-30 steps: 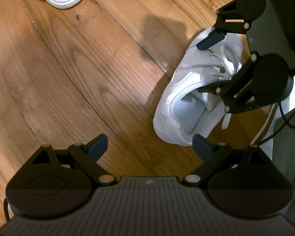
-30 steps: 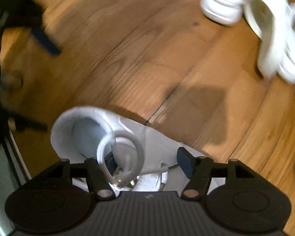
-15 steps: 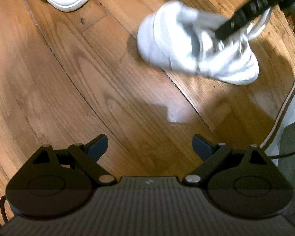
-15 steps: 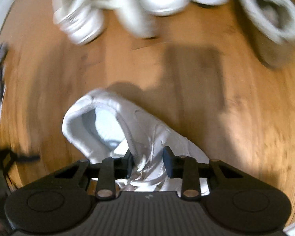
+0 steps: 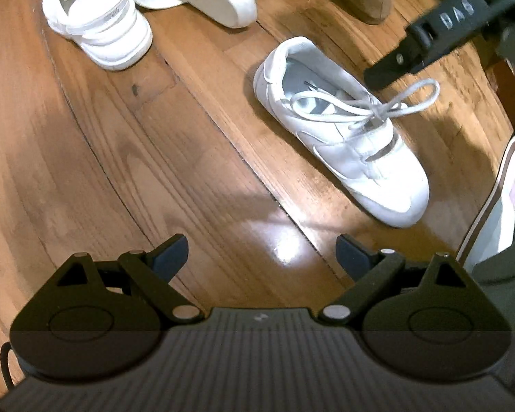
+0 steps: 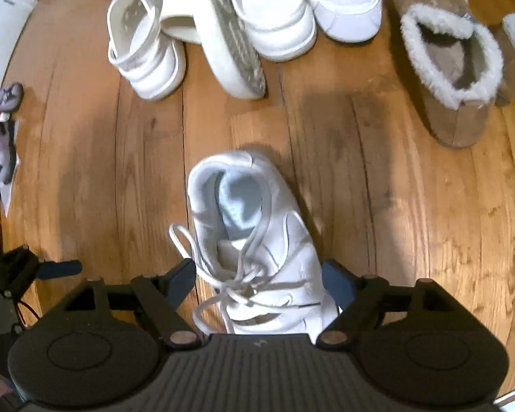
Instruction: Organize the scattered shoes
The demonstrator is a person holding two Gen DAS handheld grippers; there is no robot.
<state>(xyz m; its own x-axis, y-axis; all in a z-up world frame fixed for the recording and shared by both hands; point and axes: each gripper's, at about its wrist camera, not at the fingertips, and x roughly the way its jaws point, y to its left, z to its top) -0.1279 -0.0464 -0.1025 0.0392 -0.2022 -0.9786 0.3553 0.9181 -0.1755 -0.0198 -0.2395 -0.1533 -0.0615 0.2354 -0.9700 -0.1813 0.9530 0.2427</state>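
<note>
A white laced sneaker [image 5: 343, 130] lies upright on the wooden floor, heel toward the row of shoes at the back. In the right wrist view the sneaker [image 6: 257, 240] sits between the fingers of my right gripper [image 6: 257, 279], which is open and straddles its laced front without holding it. The right gripper also shows in the left wrist view [image 5: 439, 31], above the sneaker. My left gripper [image 5: 261, 257] is open and empty over bare floor, left of and nearer than the sneaker.
At the back stand a white strapped sandal [image 6: 144, 58], a white platform shoe tipped on its side [image 6: 223, 34], another white shoe [image 6: 346, 0] and a tan fur-lined boot [image 6: 453, 68]. Clutter [image 6: 0, 137] lies at the left edge.
The right gripper, shut on the sneaker's laces, carried it toward the back row, set it on the floor and opened. The left gripper stayed open.
</note>
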